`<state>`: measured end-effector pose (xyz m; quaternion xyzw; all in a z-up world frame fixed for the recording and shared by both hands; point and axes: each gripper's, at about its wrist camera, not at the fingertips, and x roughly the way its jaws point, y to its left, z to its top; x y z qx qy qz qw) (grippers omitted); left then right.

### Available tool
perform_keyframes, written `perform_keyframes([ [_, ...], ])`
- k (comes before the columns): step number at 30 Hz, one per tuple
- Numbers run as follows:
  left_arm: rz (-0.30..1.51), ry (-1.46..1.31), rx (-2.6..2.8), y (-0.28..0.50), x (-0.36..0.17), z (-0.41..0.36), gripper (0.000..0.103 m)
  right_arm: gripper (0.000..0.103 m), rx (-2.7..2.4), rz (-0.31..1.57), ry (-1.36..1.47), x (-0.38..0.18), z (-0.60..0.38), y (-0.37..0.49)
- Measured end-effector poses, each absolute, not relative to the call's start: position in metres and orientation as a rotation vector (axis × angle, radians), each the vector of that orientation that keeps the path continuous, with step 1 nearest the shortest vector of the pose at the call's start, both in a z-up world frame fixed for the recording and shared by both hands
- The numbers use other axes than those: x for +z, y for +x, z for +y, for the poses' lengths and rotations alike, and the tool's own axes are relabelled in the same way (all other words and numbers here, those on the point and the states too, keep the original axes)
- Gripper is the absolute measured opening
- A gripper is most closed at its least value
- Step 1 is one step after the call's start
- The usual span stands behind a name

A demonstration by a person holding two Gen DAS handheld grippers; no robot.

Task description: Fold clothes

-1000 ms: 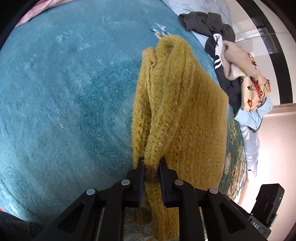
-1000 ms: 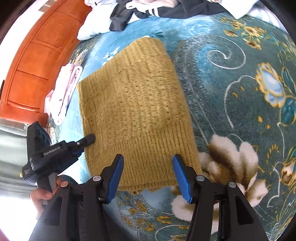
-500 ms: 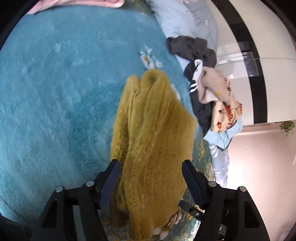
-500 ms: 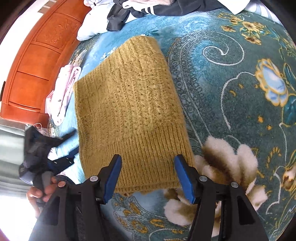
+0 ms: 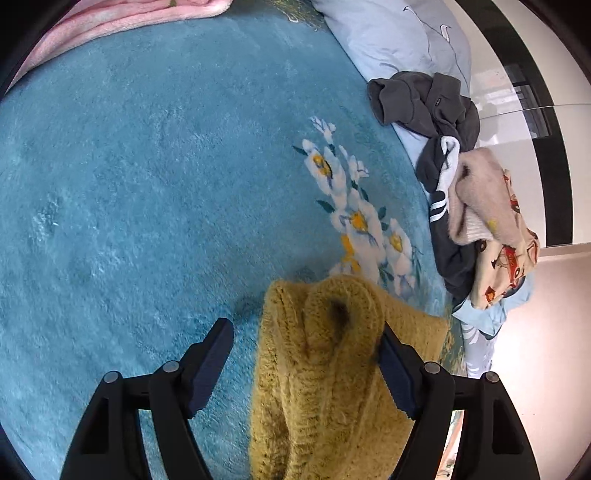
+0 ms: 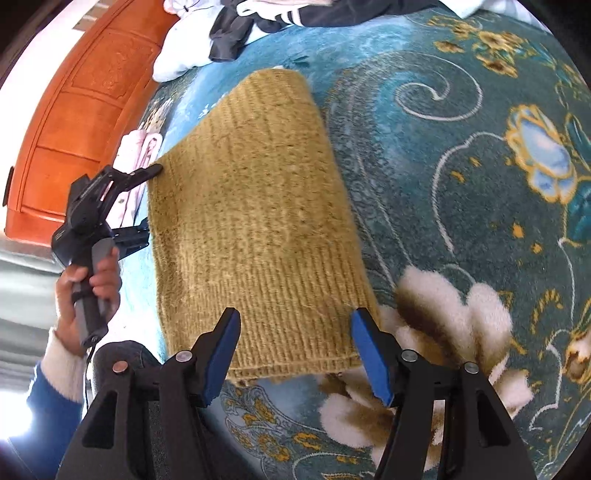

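A mustard-yellow knitted sweater (image 6: 255, 221) lies folded into a rectangle on the teal flowered carpet. In the left wrist view its bunched edge (image 5: 325, 362) fills the gap between the jaws of my left gripper (image 5: 306, 365), which is open around it. In the right wrist view the left gripper (image 6: 122, 206) shows at the sweater's left edge, held by a hand. My right gripper (image 6: 295, 347) is open over the sweater's near ribbed hem, not gripping it.
A pile of unfolded clothes (image 5: 465, 206) lies at the carpet's far right, next to a pale blue pillow (image 5: 399, 40). A pink folded cloth (image 5: 110, 18) lies at the far left. An orange wooden bed frame (image 6: 74, 122) stands behind. Bare teal carpet (image 5: 147, 177) spreads left.
My left gripper has opened and let go of the sweater's edge, then dropped lower and nearer to it. The right gripper has stayed open over the hem.
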<state>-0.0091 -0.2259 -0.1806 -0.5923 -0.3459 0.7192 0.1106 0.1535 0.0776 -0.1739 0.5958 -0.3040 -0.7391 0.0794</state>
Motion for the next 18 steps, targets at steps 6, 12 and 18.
perform_keyframes([
  [6, -1.07, -1.693, 2.049, -0.016, -0.196, -0.22, 0.082, 0.074, -2.204, -0.946, 1.779, -0.182, 0.077, 0.15],
  [12, -1.23, -1.696, 1.924, -0.012, -0.209, -0.222, 0.064, 0.075, -2.202, -0.978, 1.772, -0.183, 0.078, 0.147],
  [18, -1.162, -1.702, 2.011, -0.002, -0.195, -0.219, 0.038, 0.073, -2.216, -1.101, 1.718, -0.185, 0.086, 0.155],
])
